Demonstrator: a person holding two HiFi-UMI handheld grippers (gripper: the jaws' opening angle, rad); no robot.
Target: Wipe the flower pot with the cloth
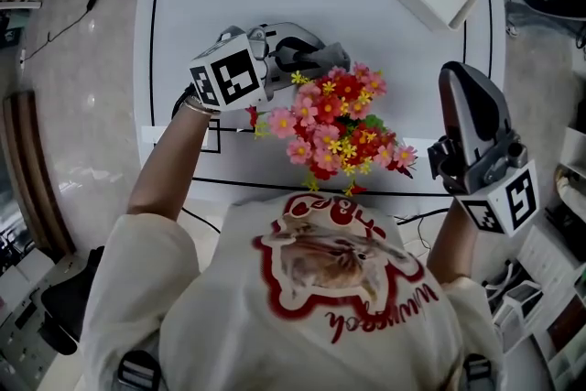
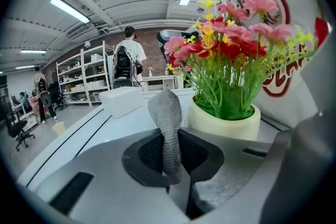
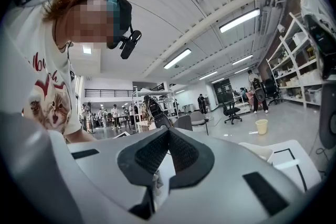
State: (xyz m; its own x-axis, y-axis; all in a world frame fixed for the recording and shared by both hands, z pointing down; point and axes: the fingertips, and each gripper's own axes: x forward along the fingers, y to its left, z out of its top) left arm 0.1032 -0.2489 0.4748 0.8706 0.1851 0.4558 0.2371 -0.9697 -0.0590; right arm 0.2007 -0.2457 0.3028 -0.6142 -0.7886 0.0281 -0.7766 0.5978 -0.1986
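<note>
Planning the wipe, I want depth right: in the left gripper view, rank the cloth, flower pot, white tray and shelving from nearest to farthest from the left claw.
1. cloth: pinched in the left claw, centre.
2. flower pot: just beyond, to the right.
3. white tray: farther off, to the left.
4. shelving: far background, left.

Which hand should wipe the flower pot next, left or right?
Left. The left gripper pinches the grey cloth, with the flower pot just ahead. The right gripper is shut on nothing and has no pot in front of it.
</note>
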